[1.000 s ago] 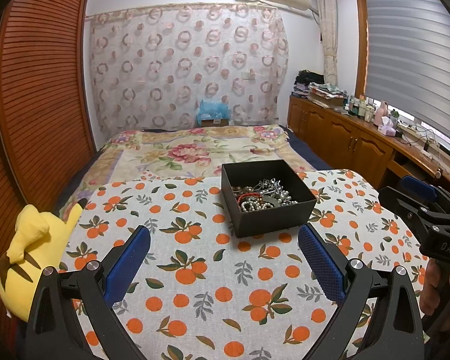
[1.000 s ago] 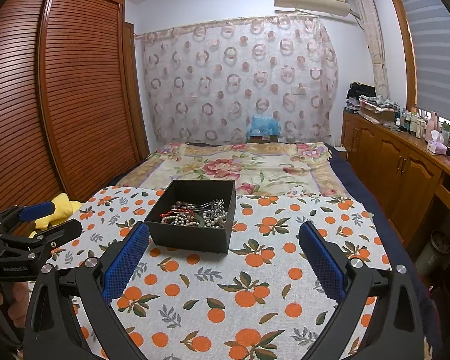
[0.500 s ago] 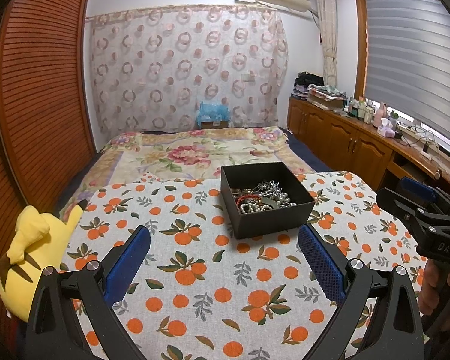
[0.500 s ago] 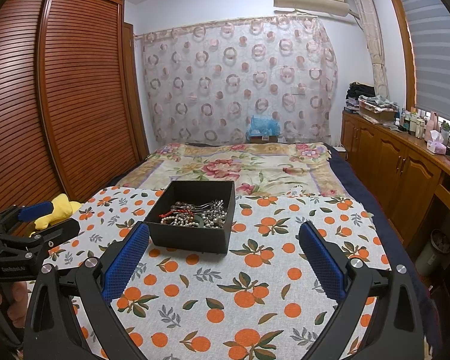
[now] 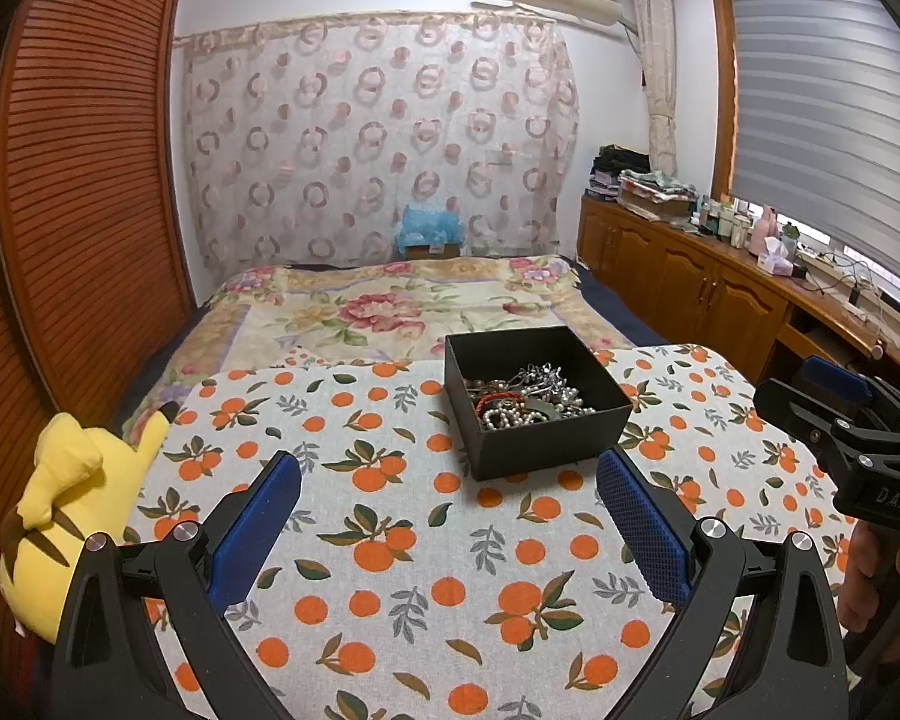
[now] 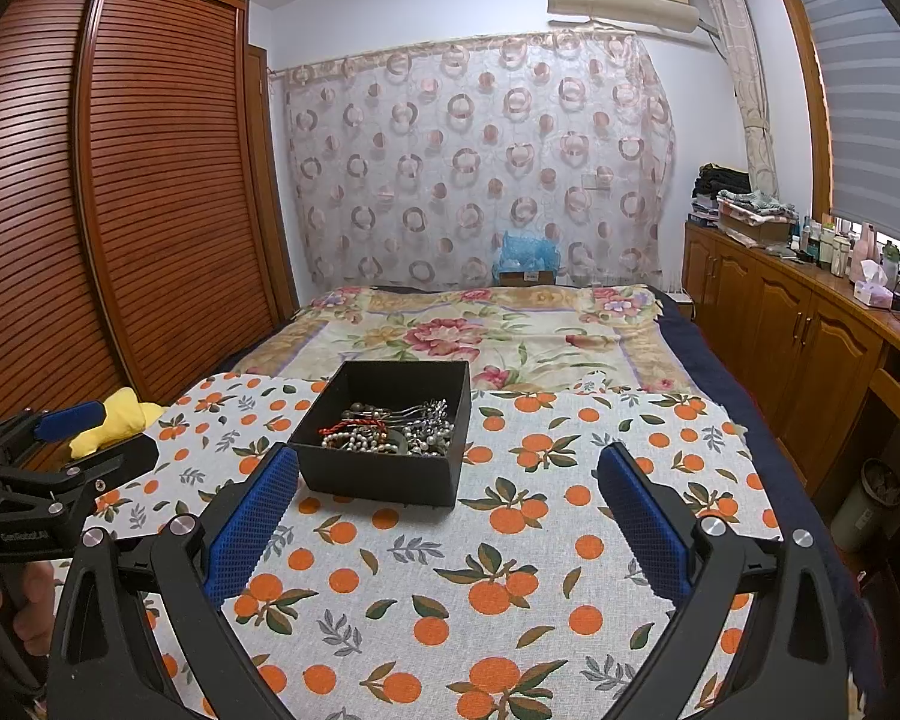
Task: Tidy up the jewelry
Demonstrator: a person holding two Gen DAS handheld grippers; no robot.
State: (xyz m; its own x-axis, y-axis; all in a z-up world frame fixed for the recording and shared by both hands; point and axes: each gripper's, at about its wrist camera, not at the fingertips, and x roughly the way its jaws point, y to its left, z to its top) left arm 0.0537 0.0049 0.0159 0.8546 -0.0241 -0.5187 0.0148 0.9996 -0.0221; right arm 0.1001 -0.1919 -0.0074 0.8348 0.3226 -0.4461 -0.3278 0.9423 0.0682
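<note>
A black open box (image 5: 534, 423) stands on the orange-print cloth (image 5: 402, 546); it also shows in the right wrist view (image 6: 384, 468). Inside lies a tangle of jewelry (image 5: 525, 399): pearl strands, silver pieces and a red cord, also seen in the right wrist view (image 6: 390, 429). My left gripper (image 5: 450, 504) is open and empty, above the cloth just short of the box. My right gripper (image 6: 447, 510) is open and empty, near the box's front right. Each gripper shows in the other's view, the left one (image 6: 60, 450) and the right one (image 5: 840, 414).
A yellow plush toy (image 5: 60, 504) lies at the cloth's left edge. Behind is a bed with a floral cover (image 5: 390, 306). A slatted wooden wardrobe (image 6: 120, 210) stands to the left, and a wooden cabinet with bottles (image 5: 720, 276) to the right.
Both grippers have stayed open and nearly still; the view has barely shifted.
</note>
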